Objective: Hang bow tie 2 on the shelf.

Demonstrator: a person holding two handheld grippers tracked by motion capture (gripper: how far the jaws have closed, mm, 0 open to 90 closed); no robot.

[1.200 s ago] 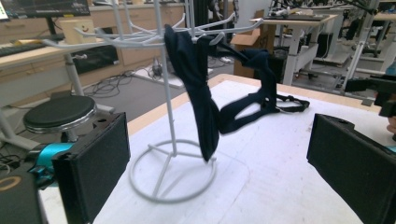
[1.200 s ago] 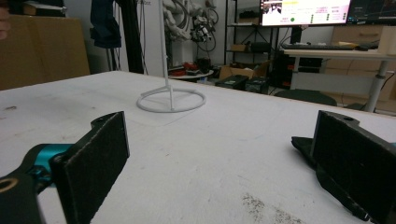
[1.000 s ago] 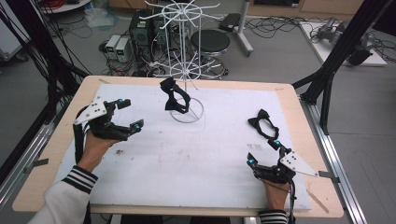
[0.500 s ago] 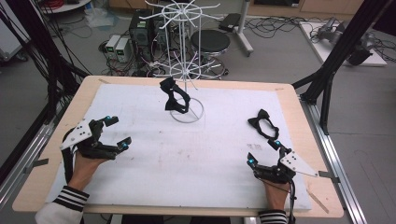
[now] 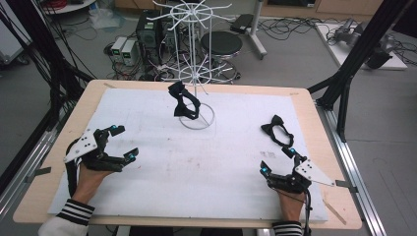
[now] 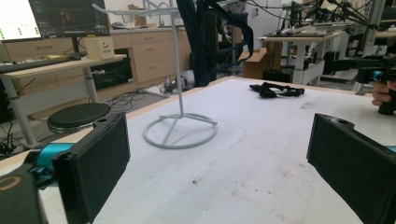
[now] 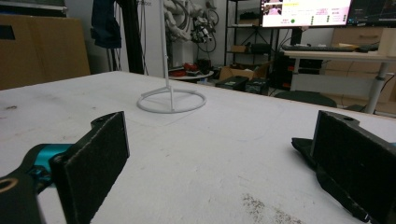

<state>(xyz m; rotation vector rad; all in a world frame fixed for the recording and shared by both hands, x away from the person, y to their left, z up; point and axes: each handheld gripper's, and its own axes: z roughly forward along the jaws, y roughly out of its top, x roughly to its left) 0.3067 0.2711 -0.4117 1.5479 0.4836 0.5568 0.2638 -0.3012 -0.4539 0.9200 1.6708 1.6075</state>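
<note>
My right gripper [image 5: 277, 162] and left gripper [image 5: 119, 143] both stand wide and empty. The black fabric eye mask [image 5: 277, 131] lies flat just ahead of my right gripper; I judge the jaws may skid over it. The white wire rack [image 5: 196, 64] beyond could tip if bumped.

Overhead view downward; gripper views low, both toward white stand [image 6: 180, 130].

Round black padded stool [image 5: 221, 43] on grey floor beyond table's far edge. Computer towers [image 5: 125, 49] with cables at far left of floor. Lit monitor [image 7: 306, 11] above wooden desk. Cardboard box [image 6: 254, 63] under distant workbench.
</note>
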